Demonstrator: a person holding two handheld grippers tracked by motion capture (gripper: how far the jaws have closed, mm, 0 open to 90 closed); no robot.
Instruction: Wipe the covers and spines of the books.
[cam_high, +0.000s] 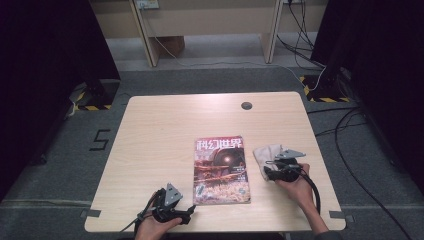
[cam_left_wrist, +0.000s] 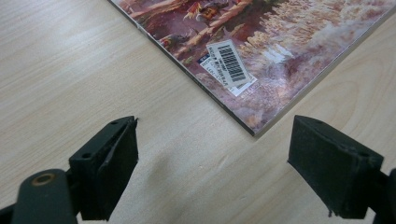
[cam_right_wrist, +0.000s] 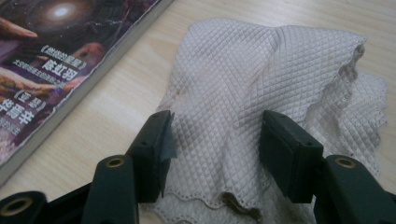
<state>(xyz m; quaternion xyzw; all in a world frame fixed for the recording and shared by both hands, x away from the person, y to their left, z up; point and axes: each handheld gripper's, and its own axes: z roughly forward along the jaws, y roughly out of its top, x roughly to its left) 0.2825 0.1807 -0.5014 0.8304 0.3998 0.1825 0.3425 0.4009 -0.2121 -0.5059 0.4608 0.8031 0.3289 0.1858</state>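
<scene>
A magazine (cam_high: 221, 170) with a dark reddish cover lies flat in the middle of the table. My left gripper (cam_high: 191, 210) sits near the front edge, just left of the magazine's near corner. In the left gripper view its jaws (cam_left_wrist: 215, 154) stand wide open over bare wood, and the corner of the magazine (cam_left_wrist: 261, 42) lies just beyond them. A crumpled white quilted cloth (cam_high: 265, 154) lies right of the magazine. My right gripper (cam_high: 268, 169) reaches into it from the right. The open jaws (cam_right_wrist: 217, 140) straddle a fold of the cloth (cam_right_wrist: 261, 70), with the magazine's edge (cam_right_wrist: 51, 56) at the left.
The light wooden table (cam_high: 160, 130) has a round cable hole (cam_high: 246, 105) near its far edge. Black cables (cam_high: 350, 150) run over the grey floor to the right. Dark curtains hang on both sides, and wooden furniture legs stand behind.
</scene>
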